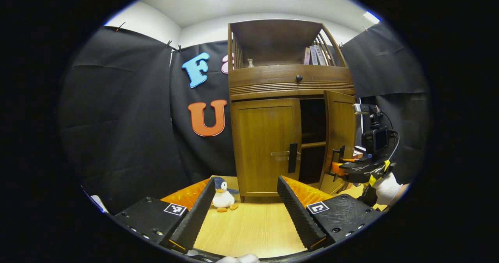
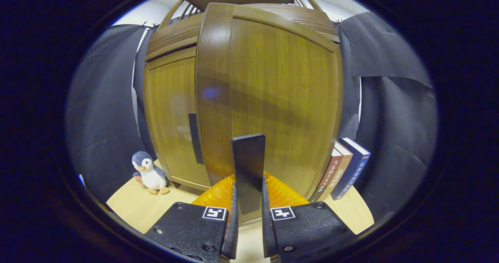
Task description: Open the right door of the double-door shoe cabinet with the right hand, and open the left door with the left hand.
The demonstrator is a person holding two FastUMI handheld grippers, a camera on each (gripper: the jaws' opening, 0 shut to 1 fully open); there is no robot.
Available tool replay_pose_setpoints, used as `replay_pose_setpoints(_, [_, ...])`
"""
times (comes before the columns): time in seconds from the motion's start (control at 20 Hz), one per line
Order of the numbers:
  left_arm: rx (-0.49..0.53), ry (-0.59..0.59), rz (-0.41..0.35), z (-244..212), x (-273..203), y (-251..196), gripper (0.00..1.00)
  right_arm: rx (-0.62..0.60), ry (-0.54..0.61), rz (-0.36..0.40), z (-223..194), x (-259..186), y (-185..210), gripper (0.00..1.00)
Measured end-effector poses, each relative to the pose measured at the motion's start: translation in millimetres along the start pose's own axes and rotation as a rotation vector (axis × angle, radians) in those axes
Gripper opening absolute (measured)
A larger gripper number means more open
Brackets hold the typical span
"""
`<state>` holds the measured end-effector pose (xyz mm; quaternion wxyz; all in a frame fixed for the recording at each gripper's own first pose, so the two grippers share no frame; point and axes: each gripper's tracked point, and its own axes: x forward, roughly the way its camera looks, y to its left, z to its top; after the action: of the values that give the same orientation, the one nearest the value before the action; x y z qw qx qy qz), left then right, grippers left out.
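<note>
On the pale wood counter (image 1: 249, 224) at the back of the booth stands the shoe cabinet (image 1: 290, 87), a warm brown piece with an open upper shelf and a drawer with a dark knob. Its right door (image 2: 273, 91) is swung partly out, showing dark shelves behind, and the right tool (image 2: 248, 224) is clamped on that door's dark vertical handle (image 2: 248, 165), both fingers pressed to its sides; in the left gripper view the same tool hangs at the door's edge. The left door (image 1: 267, 146) sits flush and closed, its dark bar handle (image 1: 292, 157) near the inner edge. The left tool (image 1: 249, 212) hovers back over the counter, fingers spread wide, holding nothing. My worry is the slim handle slipping from the pinch if the pull leaves the door's arc, or the swinging door striking the books (image 2: 343, 169) leaning just beside it. A careless left reach could also knock the plush penguin (image 1: 223, 196) near the cabinet's left foot.
</note>
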<state>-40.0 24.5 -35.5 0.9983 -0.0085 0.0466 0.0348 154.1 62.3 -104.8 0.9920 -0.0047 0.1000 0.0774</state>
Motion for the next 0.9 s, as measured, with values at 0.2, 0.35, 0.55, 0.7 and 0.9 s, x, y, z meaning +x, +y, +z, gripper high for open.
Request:
replay_pose_setpoints(0.2, [0.003, -0.002, -0.050, -3, -4, -18, 0.96, 0.026, 0.006, -0.026, -7, -22, -17, 0.27])
replay_pose_setpoints(0.35, [0.005, -0.009, -0.084, -2, -1, -26, 0.96, 0.038, 0.007, -0.059, -12, -40, -37, 0.25])
replay_pose_setpoints(0.55, [0.003, -0.013, -0.127, 0, 1, -38, 0.96, 0.059, 0.009, -0.110, -17, -58, -63, 0.21])
replay_pose_setpoints(0.7, [0.012, -0.018, -0.150, 1, 4, -48, 0.96, 0.077, 0.007, -0.147, -20, -69, -80, 0.17])
replay_pose_setpoints(0.9, [0.007, -0.023, -0.181, 2, 5, -61, 0.96, 0.112, 0.000, -0.172, -21, -79, -105, 0.12])
